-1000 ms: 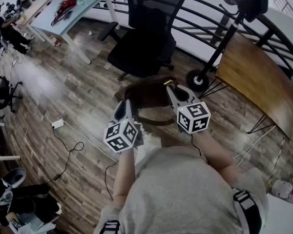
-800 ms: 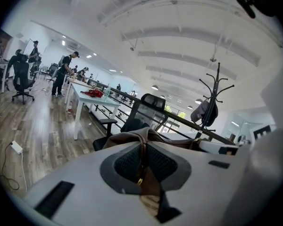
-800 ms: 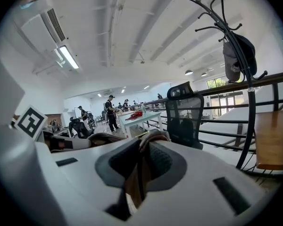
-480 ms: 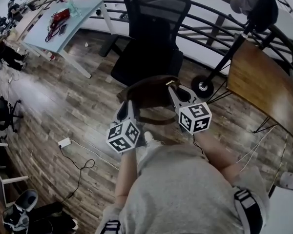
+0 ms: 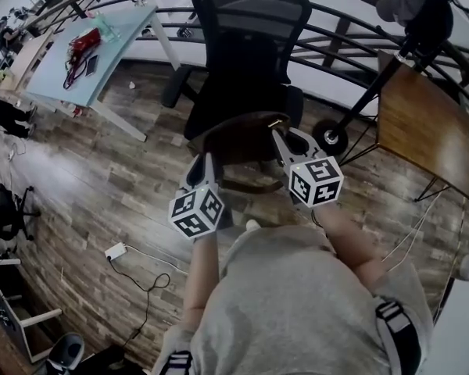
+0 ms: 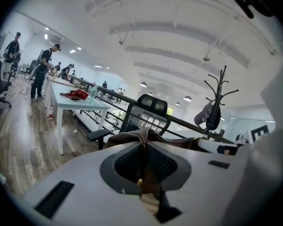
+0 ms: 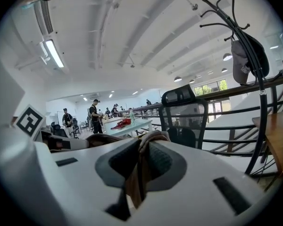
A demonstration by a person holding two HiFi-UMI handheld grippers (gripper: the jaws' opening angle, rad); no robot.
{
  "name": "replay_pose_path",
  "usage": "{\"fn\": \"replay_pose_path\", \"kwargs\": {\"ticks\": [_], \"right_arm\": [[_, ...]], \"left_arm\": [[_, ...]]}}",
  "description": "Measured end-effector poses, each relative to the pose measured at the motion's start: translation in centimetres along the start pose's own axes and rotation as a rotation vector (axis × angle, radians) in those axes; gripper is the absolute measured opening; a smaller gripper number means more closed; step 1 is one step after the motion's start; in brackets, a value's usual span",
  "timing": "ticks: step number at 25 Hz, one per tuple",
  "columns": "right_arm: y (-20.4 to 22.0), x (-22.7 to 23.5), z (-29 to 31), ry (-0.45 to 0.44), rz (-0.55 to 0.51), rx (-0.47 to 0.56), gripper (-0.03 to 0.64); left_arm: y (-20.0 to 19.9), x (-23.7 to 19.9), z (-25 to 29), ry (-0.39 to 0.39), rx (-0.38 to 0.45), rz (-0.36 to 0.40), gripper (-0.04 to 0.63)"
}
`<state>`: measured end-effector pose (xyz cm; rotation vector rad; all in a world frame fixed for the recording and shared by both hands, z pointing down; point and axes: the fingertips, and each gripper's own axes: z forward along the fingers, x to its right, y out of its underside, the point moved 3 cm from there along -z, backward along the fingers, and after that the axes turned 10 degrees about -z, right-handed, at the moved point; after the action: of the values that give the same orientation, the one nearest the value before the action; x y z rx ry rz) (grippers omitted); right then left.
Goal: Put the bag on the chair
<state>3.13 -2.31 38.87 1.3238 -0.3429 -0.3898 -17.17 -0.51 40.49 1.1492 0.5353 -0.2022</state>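
Note:
A dark brown bag (image 5: 242, 141) hangs in the air between my two grippers, just in front of the black mesh office chair (image 5: 246, 61). My left gripper (image 5: 203, 162) is shut on the bag's left edge; brown leather and a brass fitting sit pinched between its pads (image 6: 144, 173). My right gripper (image 5: 280, 137) is shut on the bag's right edge, with a fold of the bag (image 7: 140, 166) clamped in its jaws. The chair's backrest (image 6: 148, 114) rises beyond the bag, and the chair (image 7: 184, 114) stands straight ahead in the right gripper view. The bag's strap (image 5: 246, 186) loops below it.
A light blue table (image 5: 90, 49) with red items stands at the left. A black railing (image 5: 352, 33) runs behind the chair. A coat stand (image 5: 391, 53) and a wooden table (image 5: 430, 135) are at the right. Cables and a power strip (image 5: 116, 250) lie on the wood floor. People stand far left.
Both grippers have carried the bag forward, closer to the chair; the bag now overlaps the seat's front edge in the head view. Both grips are unchanged.

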Motion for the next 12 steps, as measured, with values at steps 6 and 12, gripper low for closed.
{"fn": "replay_pose_path", "kwargs": {"ticks": [6,12], "right_arm": [[-0.4,0.5,1.9,0.026,0.005,0.004,0.034],[-0.4,1.6,5.0,0.044,-0.007,-0.009,0.034]], "left_arm": [[-1.6,-0.9,2.3,0.027,-0.018,0.017,0.032],[-2.2,-2.2,5.7,0.029,-0.043,0.014,0.032]]}}
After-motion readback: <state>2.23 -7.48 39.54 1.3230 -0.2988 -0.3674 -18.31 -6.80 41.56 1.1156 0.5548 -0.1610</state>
